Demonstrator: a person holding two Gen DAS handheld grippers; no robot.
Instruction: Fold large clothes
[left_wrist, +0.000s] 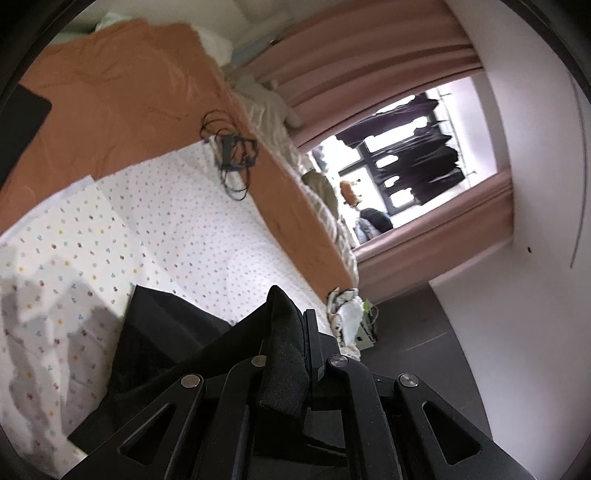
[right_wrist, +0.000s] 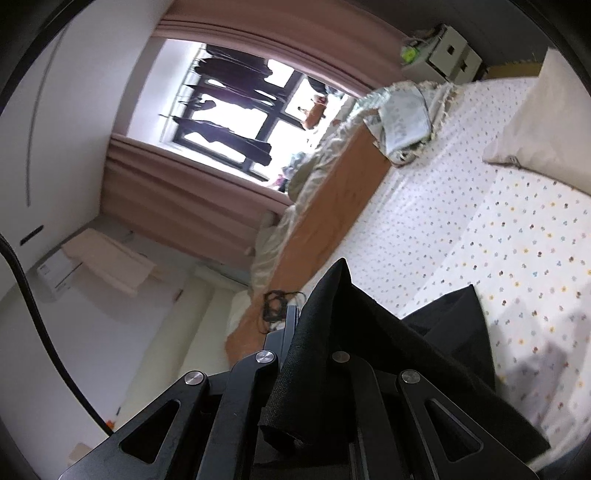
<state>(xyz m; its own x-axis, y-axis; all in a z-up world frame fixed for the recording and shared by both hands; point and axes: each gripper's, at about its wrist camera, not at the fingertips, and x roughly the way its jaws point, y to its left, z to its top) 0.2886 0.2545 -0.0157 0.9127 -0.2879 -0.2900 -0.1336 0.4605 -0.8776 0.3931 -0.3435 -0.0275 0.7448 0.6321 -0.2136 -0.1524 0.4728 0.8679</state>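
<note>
You've got both grippers, left gripper (left_wrist: 295, 328) and right gripper (right_wrist: 314, 325), with fingers clamped on corners of the black garment (left_wrist: 166, 332), which hangs above the dotted bedsheet (left_wrist: 192, 221), probably so the cloth drapes flat for folding.
</note>
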